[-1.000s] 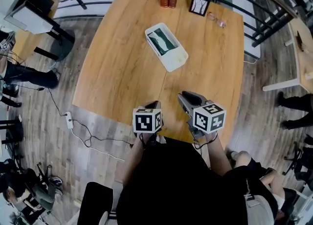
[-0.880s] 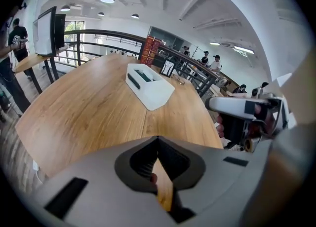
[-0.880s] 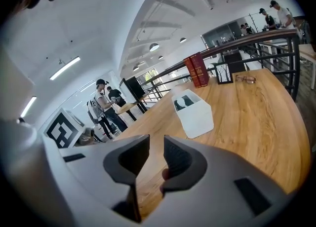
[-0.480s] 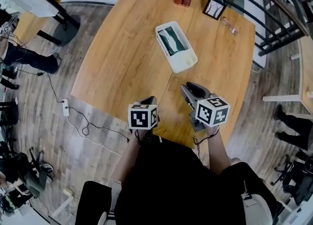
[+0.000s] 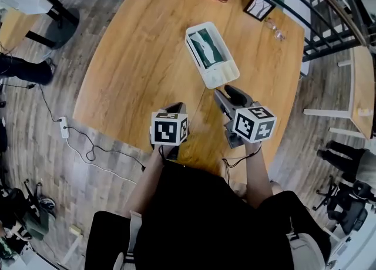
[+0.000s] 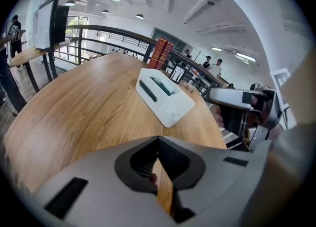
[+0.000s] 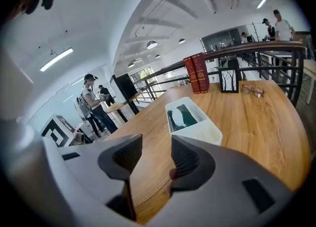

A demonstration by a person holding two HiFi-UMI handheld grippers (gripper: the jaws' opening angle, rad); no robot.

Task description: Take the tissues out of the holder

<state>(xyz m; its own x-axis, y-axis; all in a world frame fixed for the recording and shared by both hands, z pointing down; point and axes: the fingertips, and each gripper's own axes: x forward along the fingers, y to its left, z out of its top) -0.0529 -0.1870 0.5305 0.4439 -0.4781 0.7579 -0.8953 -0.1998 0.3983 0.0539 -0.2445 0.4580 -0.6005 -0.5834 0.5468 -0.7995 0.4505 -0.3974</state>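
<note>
So far nothing was out of the holder; I judged I was only on the approach. Over the near edge of the worktop (image 5: 135, 69), my left gripper (image 6: 158, 139) had its jaws together and empty. My right gripper (image 7: 155, 144) had just been opening, its jaws part-way apart over bare wood. Just beyond it, near the worktop's middle, lay the white holder (image 5: 222, 76), tissues (image 5: 202, 44) showing in its dark slot. Next I would need to reach over that slot and pinch one.
</note>
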